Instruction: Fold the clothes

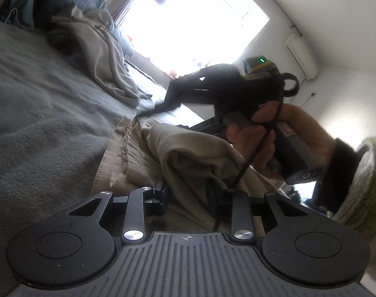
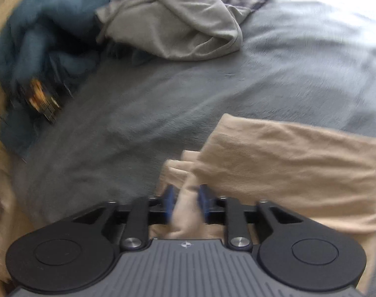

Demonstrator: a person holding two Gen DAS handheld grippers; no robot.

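A beige garment [image 2: 282, 163] lies partly folded on the grey bed cover [image 2: 143, 113]. My right gripper [image 2: 186, 203] is shut on a bunched fold of the beige garment between its blue pads [image 2: 169, 201]. In the left wrist view the same beige garment [image 1: 188, 158] is bunched up in front of my left gripper [image 1: 188, 195], whose jaws stand apart around the cloth with a black cord crossing them. The other gripper [image 1: 237, 91], held in a hand [image 1: 282, 133], is raised beyond the garment.
A crumpled grey garment [image 2: 178, 22] lies at the far side of the bed, also in the left wrist view [image 1: 103, 49]. A blue blanket [image 2: 44, 29] is heaped at the left. A bright window [image 1: 192, 22] and an air conditioner [image 1: 301, 54] are behind.
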